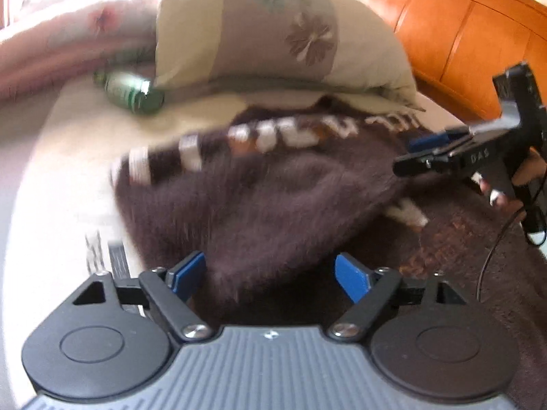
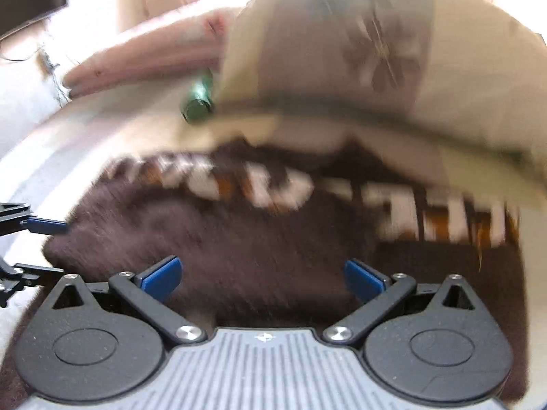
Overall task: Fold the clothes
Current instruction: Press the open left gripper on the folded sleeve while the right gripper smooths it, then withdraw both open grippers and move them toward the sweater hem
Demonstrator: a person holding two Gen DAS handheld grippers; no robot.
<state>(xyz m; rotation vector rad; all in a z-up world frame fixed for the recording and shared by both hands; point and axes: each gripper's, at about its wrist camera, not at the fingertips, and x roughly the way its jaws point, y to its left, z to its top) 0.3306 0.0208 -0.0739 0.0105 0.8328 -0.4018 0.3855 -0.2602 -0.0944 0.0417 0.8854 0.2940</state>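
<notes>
A fuzzy dark brown sweater (image 1: 266, 205) with a white and orange patterned band lies spread on the bed, its far edge tucked under a pillow. In the left wrist view my left gripper (image 1: 270, 275) hovers over the sweater's near part, open, its blue pads wide apart with cloth below them and nothing pinched. My right gripper (image 1: 405, 155) comes in from the right above the sweater, held by a hand (image 1: 502, 194). Seen from the right wrist, the right gripper (image 2: 263, 278) is open over the brown sweater (image 2: 239, 239). The left gripper (image 2: 63, 248) shows at the left edge there.
A beige pillow (image 1: 273, 34) with flower prints lies just beyond the sweater. A green bottle (image 1: 131, 92) rests beside it on the pale sheet (image 1: 68, 171). Pink bedding (image 1: 68, 44) is piled at the far left. An orange wooden headboard (image 1: 461, 27) stands at the right. A black cable (image 1: 492, 249) trails from the right gripper.
</notes>
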